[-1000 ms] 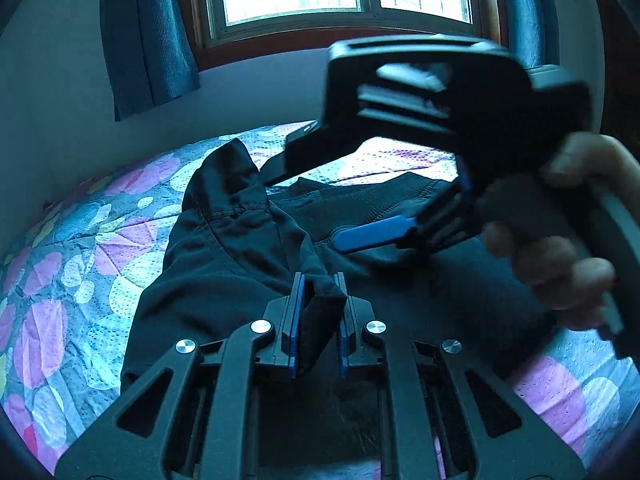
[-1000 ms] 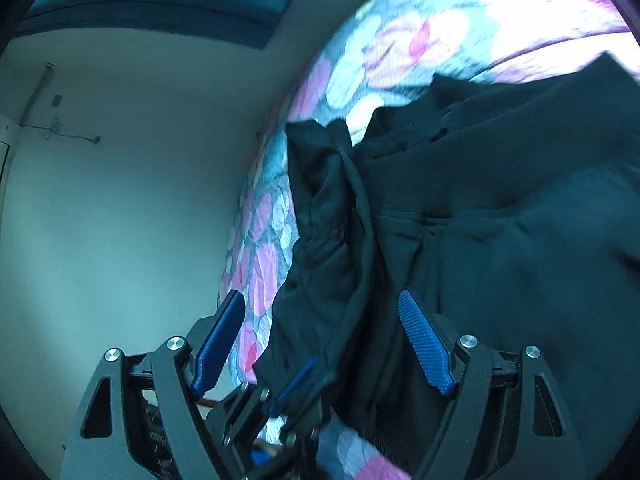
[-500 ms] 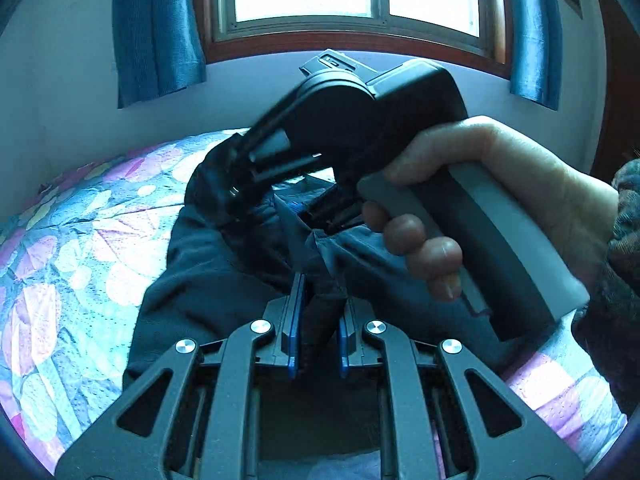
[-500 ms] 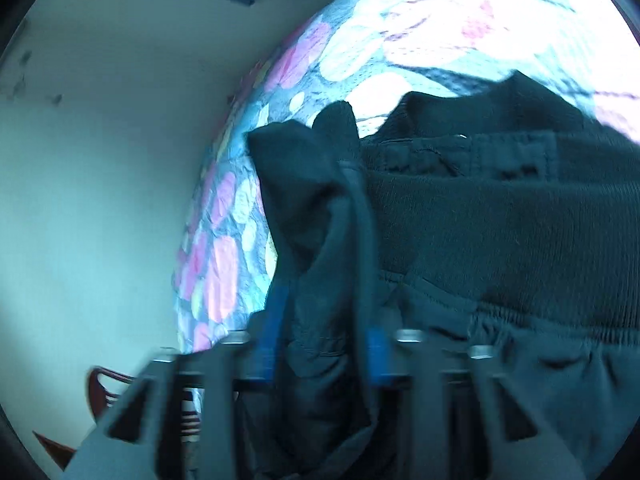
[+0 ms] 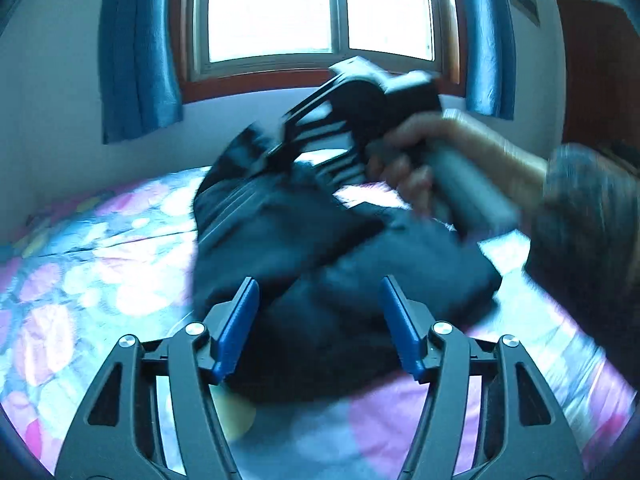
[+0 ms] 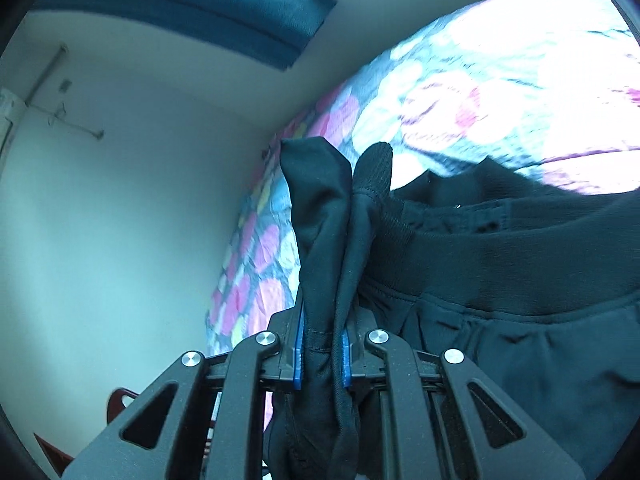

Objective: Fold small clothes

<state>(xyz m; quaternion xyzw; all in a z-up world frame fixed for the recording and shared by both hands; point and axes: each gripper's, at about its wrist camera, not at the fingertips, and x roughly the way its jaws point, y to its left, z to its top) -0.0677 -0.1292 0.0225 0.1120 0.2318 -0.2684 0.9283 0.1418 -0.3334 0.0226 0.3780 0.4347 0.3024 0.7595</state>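
A small dark garment [image 5: 320, 248] lies bunched on the flowered bedspread [image 5: 80, 280]. My left gripper [image 5: 316, 320] stands over its near edge; its jaws are opening, the blue pads [image 5: 236, 320] clear of the cloth, which lies beyond and below them. My right gripper [image 6: 322, 344] is closing on a bunched corner of the same garment [image 6: 500, 280], and its blue pads [image 6: 298, 354] press the fabric from both sides. In the left wrist view a hand [image 5: 440, 160] holds that right gripper [image 5: 276, 146], lifting the far corner.
The bedspread [image 6: 480, 60] runs up to a pale wall [image 5: 52, 120]. A bright window [image 5: 320, 8] with blue curtains [image 5: 136, 52] is behind the bed. A dark wooden door [image 5: 596, 72] stands at the far right. A red-brown chair [image 6: 120, 400] shows low beside the bed.
My left gripper let go of the garment's fold and drew back. My right gripper closed on the garment's corner and lifted it.
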